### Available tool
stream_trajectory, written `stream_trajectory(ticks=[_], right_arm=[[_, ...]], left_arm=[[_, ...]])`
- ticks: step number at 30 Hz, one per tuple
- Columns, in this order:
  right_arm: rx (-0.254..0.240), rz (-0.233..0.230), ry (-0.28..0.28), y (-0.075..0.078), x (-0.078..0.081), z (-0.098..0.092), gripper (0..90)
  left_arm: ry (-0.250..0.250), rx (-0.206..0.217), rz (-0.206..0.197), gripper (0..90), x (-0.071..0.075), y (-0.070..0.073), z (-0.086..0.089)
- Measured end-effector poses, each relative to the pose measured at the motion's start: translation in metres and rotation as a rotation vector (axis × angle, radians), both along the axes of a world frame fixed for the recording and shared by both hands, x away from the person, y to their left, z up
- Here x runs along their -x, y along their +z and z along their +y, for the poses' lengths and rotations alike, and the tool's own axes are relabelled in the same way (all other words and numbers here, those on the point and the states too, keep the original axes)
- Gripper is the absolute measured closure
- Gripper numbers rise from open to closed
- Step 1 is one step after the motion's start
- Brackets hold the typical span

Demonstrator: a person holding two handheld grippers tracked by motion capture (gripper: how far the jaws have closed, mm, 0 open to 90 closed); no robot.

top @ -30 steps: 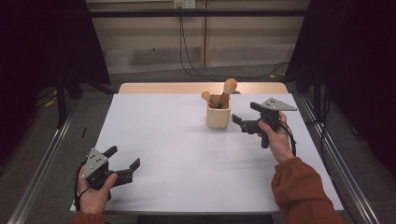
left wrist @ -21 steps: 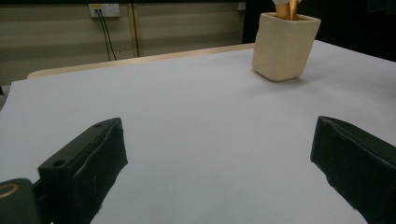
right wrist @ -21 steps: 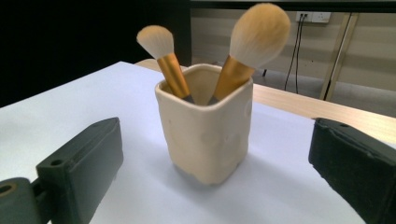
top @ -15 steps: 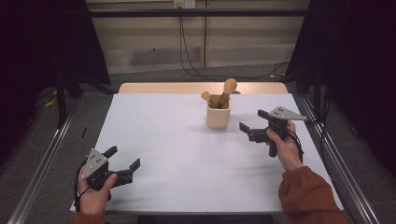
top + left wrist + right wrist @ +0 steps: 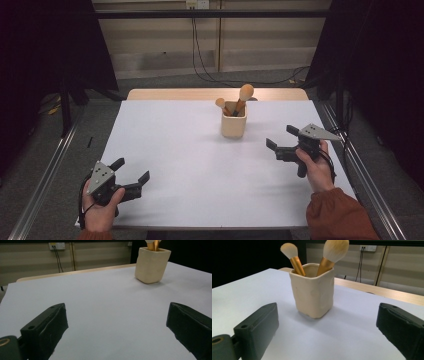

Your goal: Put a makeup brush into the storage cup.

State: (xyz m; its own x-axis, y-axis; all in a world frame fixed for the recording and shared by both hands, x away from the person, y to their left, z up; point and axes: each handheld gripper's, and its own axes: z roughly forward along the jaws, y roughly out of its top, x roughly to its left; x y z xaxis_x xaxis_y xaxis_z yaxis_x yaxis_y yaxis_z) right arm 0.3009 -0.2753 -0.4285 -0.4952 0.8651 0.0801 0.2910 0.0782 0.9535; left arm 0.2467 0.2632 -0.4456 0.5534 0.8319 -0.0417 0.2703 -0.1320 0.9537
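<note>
High view: a white table [image 5: 200, 150] spans the scene, with a strip of bare wood along its far edge and dark curtains on both sides. Metal rails run along the floor to left and right, and cables hang down the back wall. A cream holder [image 5: 234, 125] stands upright toward the far middle of the table, holding two makeup brushes [image 5: 243, 95] that lean apart, bristles up. The right gripper [image 5: 281, 139], held in a hand with a rust-coloured sleeve, sits near the holder's right side, jaws wide apart and empty, nothing between them and the holder. The left gripper [image 5: 131, 170] rests at the near left corner, well apart from the holder, jaws also spread and empty.
</note>
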Motion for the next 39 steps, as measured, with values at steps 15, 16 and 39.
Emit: stream_trajectory(ticks=[15, 16, 39], right_arm=[[0.021, 0.021, -0.048, -0.015, 0.033, -0.016, 0.0], [0.021, 0.021, -0.048, -0.015, 0.033, -0.016, 0.0], [0.029, 0.025, -0.083, -0.025, 0.075, -0.035, 0.0]], left_arm=[[-0.005, -0.003, 0.004, 3.2, 0.002, 0.0, -0.003], [-0.004, -0.002, 0.004, 3.2, 0.002, 0.0, -0.002], [-0.02, 0.012, 0.009, 3.1, 0.007, 0.0, -0.005]])
